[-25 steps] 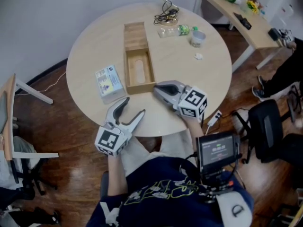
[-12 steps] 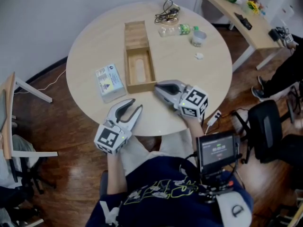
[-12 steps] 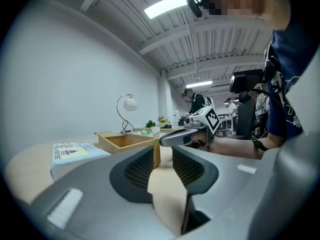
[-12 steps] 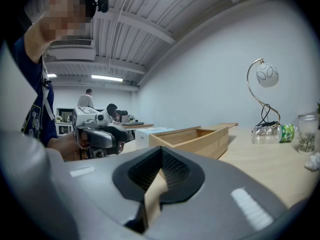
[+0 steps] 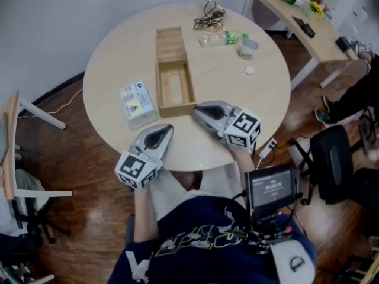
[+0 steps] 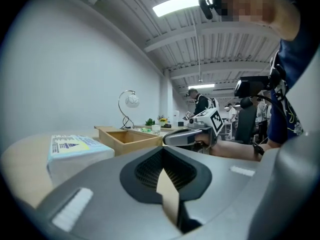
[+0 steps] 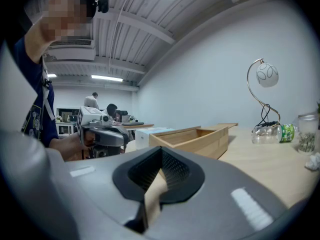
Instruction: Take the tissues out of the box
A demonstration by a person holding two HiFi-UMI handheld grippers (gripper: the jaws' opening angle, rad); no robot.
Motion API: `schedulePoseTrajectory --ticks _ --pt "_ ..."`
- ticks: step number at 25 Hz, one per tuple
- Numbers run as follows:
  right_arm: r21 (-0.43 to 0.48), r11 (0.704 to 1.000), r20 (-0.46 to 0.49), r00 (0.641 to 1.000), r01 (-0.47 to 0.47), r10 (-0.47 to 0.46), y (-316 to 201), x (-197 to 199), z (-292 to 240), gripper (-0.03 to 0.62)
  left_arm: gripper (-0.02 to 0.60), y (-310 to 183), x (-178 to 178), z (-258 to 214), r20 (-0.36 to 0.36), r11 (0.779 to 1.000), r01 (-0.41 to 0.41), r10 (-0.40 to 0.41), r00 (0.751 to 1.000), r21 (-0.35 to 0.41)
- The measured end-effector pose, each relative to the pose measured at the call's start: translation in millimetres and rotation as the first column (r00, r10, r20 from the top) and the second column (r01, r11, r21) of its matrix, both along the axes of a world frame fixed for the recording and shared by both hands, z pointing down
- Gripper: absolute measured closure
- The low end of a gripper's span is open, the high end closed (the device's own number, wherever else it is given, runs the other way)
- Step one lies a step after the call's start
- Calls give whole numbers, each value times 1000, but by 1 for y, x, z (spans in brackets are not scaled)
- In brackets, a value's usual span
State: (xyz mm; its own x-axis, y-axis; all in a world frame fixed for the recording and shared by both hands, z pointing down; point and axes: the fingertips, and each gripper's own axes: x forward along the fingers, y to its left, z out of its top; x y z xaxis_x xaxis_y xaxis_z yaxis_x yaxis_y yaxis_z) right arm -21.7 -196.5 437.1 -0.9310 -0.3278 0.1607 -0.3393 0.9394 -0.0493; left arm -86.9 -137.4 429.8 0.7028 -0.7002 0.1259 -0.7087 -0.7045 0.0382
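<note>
Gripping a two-jaw tool in each hand over the near side of the round table [image 5: 237, 111]. Holding the left gripper [image 5: 166, 129] at about 7 o'clock on the tabletop, aiming it toward 1 o'clock. Having just been closing its jaws, now pressing them fully together on nothing. Holding the right gripper [image 5: 198, 110] at about 5 o'clock, aiming it toward 10 o'clock, likewise pinching its jaws tight with nothing between them.

Finding the tissue pack [image 5: 137, 103] lying flat at 8 o'clock, outside the wooden box [image 5: 176, 109] and just beside its left wall. Seeing the box running from the table's centre toward 12 o'clock, showing an oval slot in its open near half.

Noting, from 12 to 2 o'clock, a lamp base with tangled cable [image 5: 207, 19], a plastic bottle [image 5: 220, 38] on its side and a cup [image 5: 247, 47].
</note>
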Motion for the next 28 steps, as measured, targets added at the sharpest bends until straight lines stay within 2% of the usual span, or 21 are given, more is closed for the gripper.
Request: schedulePoseTrajectory --ticks 4,11,28 --pt "-1 1000 -1 1000 -7 7 -2 0 0 599 581 -3 -1 0 3 1000 -6 6 1000 7" --pt "-1 1000 6 1000 3 -3 -1 0 2 599 581 -4 0 6 3 1000 -12 12 1000 -27" --pt "1 1000 5 1000 0 0 -1 0 0 599 580 -9 -3 6 3 999 25 -25 1000 -37"
